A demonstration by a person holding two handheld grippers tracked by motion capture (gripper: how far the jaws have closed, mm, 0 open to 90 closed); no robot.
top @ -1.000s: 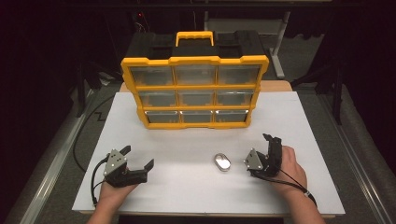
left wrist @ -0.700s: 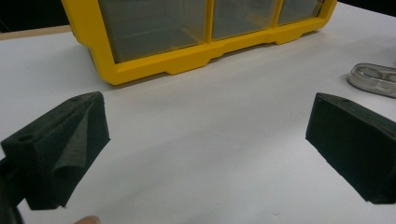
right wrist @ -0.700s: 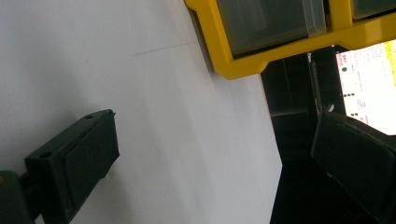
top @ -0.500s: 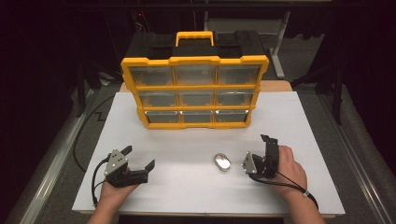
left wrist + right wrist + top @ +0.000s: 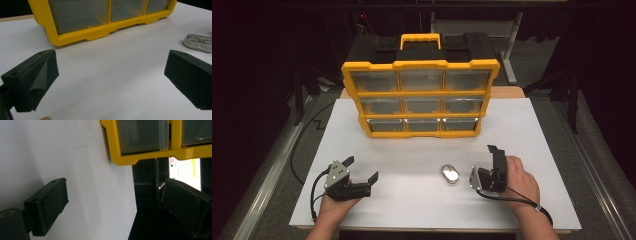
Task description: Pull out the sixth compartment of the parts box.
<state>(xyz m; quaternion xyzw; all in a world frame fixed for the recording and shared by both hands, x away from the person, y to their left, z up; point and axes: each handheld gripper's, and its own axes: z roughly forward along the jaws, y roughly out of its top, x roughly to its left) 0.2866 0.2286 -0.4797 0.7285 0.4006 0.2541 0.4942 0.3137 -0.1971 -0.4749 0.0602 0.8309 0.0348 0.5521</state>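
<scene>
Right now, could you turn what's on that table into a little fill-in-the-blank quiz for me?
1. The yellow drawer cabinet has ___ rows of clear drawers.
2. The small oval case lies on the white table between the two grippers, nearer the ___ gripper.
3. The left gripper has its jaws ___, with nothing between them.
4. The carry handle on top of the cabinet is coloured ___.

Missing words: three; right; open; yellow
</scene>
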